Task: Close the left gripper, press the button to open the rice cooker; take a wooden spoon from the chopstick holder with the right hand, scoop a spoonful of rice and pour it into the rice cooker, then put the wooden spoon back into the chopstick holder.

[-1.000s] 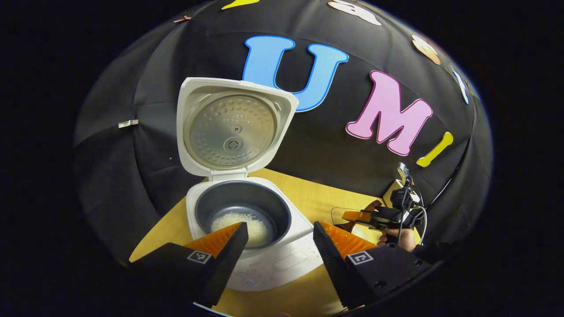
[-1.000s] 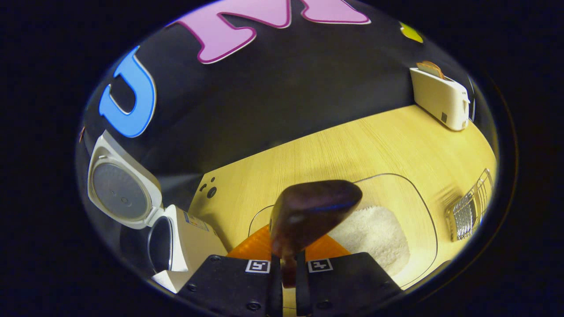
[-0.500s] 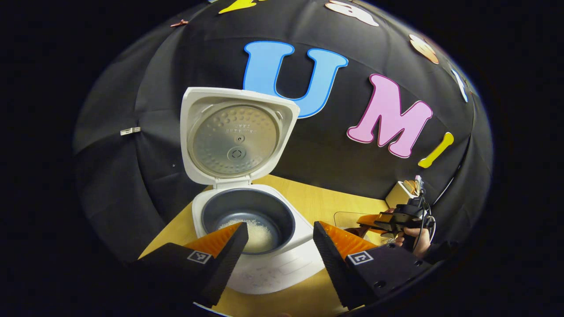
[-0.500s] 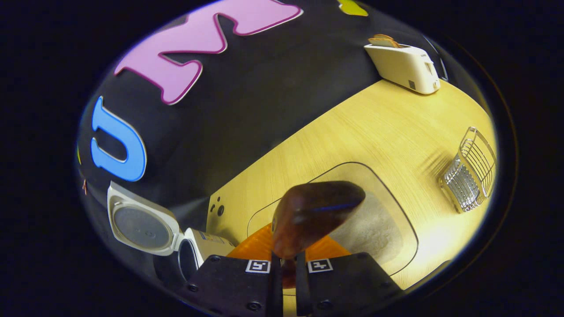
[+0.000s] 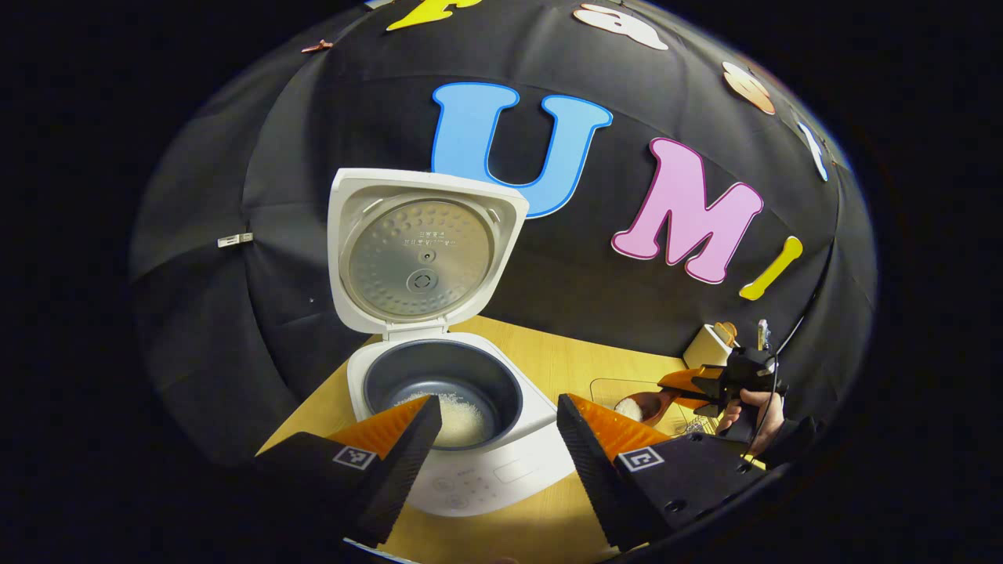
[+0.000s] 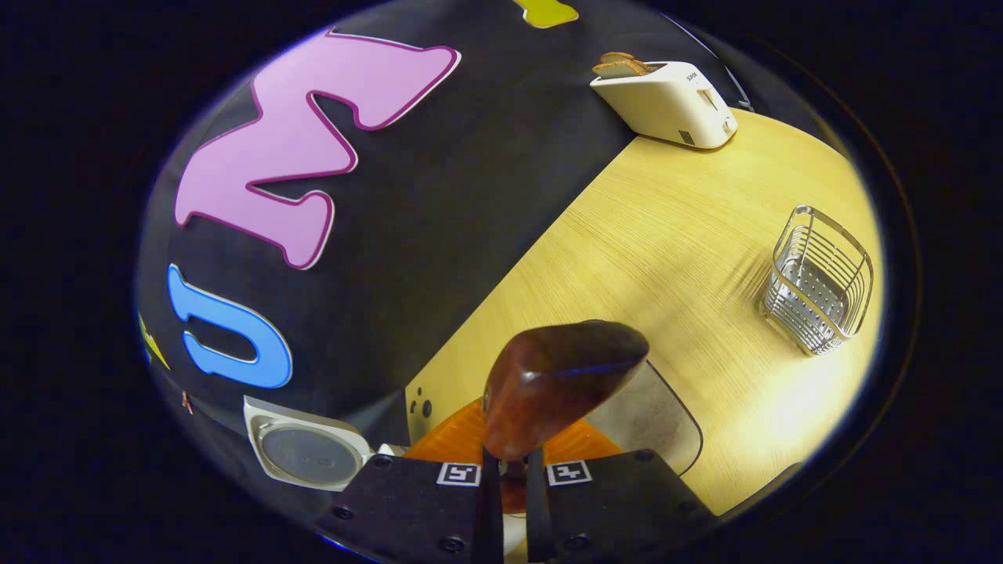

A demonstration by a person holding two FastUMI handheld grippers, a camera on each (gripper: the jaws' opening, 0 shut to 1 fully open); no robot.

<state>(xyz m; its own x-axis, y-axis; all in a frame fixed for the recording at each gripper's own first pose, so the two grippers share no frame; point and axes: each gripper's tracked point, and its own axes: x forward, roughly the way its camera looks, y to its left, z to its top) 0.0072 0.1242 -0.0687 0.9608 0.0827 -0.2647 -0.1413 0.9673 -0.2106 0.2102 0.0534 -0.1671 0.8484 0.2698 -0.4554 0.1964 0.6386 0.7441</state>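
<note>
The spoon is clamped by its handle between the closed fingers of the right claw, its dark, glossy reddish-brown bowl seen from the back, right in front of the camera. In the left gripper view the same spoon is seen farther off at the right, held level above the desk, and a small white heap of rice is carried in its bowl. The right claw there is gripped by a hand in a dark sleeve. The cooker is found on the desk at the left, well apart from the spoon: a white body, lid stood fully up with its dimpled metal inner plate shown, and a dark pot with a little white rice at the bottom. The left claw is held wide apart in front of the cooker, nothing between its fingers. In the right gripper view a clear tray is glimpsed just behind the spoon, a wire holder is seen farther right on the desk, and a white toaster with bread is placed at the far edge.
</note>
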